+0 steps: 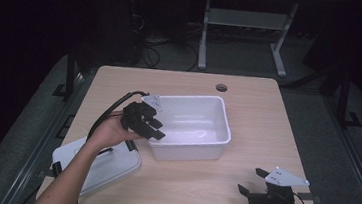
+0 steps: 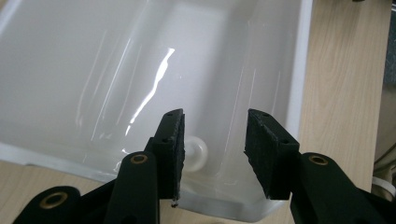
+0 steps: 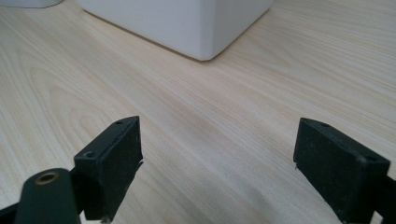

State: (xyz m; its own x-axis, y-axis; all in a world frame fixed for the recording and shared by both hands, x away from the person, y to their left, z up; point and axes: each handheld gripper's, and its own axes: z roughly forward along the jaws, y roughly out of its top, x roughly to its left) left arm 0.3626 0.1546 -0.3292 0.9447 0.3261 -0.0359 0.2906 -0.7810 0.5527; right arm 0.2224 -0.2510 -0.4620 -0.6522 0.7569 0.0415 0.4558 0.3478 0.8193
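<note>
**Left gripper over the white tub, right gripper parked at the table's near edge**

Nearest the high camera, the right gripper [image 1: 250,190] rests low at the near right corner of the wooden table [image 1: 257,119], held by a hand at the bottom edge. Its grey plate faces up and its 2 jaws point left and slightly away from the person, spread wide with nothing between them. The right gripper view shows bare wood grain in that gap and a corner of the tub [image 3: 187,23] farther off, well apart from the jaws.

The left forearm comes up from the bottom left and angles toward the table's middle. Its hand holds the left gripper [image 1: 159,129] tilted downward over the near left corner of the white plastic tub [image 1: 218,136]. In the left gripper view the left gripper [image 2: 215,149] has its 2 jaws apart by a moderate gap, gripping nothing, and aimed into the tub's glossy interior [image 2: 116,70]. A small round white thing [image 2: 196,154] shows just behind 1 jaw pad; I cannot tell what it is.

The tub sits upright, mouth up, at the table's centre, its long axis running left to right across the table. A white lid [image 1: 112,168] lies flat at the near left corner, just beside the tub and under the left forearm.
</note>
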